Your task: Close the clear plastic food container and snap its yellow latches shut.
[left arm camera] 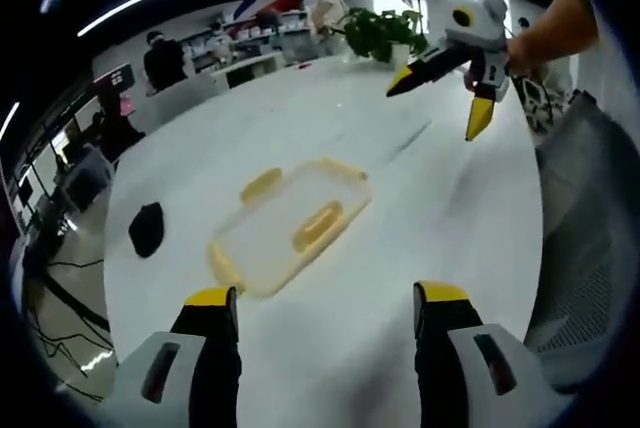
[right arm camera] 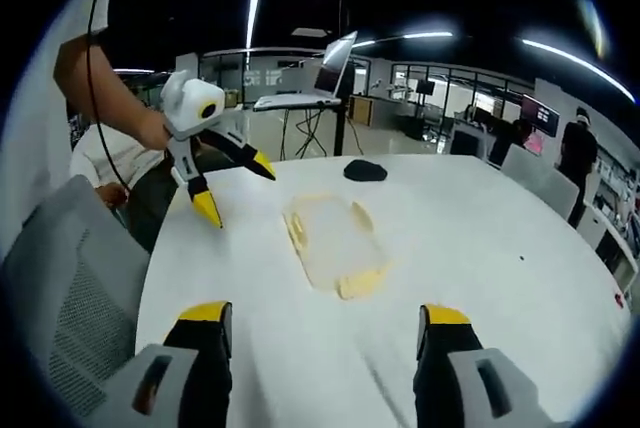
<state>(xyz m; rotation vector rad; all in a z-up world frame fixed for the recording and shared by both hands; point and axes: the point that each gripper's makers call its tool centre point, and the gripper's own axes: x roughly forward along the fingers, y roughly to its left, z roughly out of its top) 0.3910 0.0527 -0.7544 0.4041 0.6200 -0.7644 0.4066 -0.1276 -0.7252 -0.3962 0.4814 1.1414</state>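
Two yellow-tipped jaws of the left hand-held gripper [left arm camera: 325, 308] stand wide apart at the bottom of the left gripper view, holding nothing. The clear container [left arm camera: 290, 223] with yellow latches [left arm camera: 317, 225] lies mid-frame on the white counter [left arm camera: 450, 208]; a black object [left arm camera: 146, 228] sits left of it. At upper right, the right hand-held gripper [left arm camera: 440, 98] hovers, jaws spread.

In the right gripper view, the right hand-held gripper [right arm camera: 325, 323] gapes empty at the bottom; the container [right arm camera: 335, 243] rests centre, the left hand-held gripper [right arm camera: 235, 188] at upper left, jaws spread.
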